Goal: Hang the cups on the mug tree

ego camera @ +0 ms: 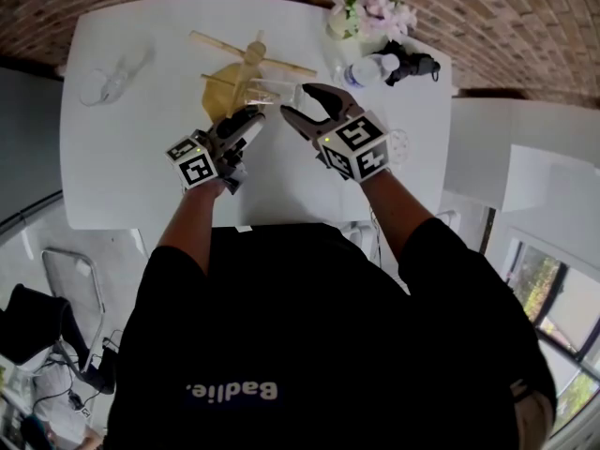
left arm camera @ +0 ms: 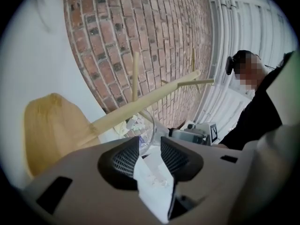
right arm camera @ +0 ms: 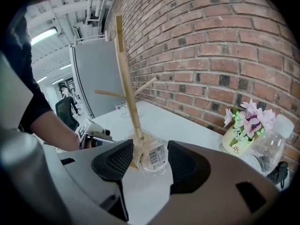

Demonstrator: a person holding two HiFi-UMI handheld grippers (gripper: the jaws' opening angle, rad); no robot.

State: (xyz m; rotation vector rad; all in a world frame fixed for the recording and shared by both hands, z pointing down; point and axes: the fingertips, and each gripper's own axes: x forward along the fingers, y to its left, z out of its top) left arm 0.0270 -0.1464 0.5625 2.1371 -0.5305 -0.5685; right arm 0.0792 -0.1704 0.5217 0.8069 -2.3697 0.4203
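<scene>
Cup of clear glass point(right arm camera: 152, 157) sits low against the pole of the mug tree point(right arm camera: 125, 74), just above its wood base point(ego camera: 223, 94). The bottom of the cup (a barcode sticker is on it) is turned toward my right hand-held gripper point(right arm camera: 151, 146). My left hand-held gripper point(left arm camera: 150, 144) is clamped on the wall of this cup. On the right one the jaws stand apart; the cup shows between them, but the pads do not press it. A second clear cup point(ego camera: 111, 84) lies well apart on the white table point(ego camera: 131, 167), at my left. Flowers point(right arm camera: 248, 118) and a bottle point(right arm camera: 274, 144) stand near the brick wall.
</scene>
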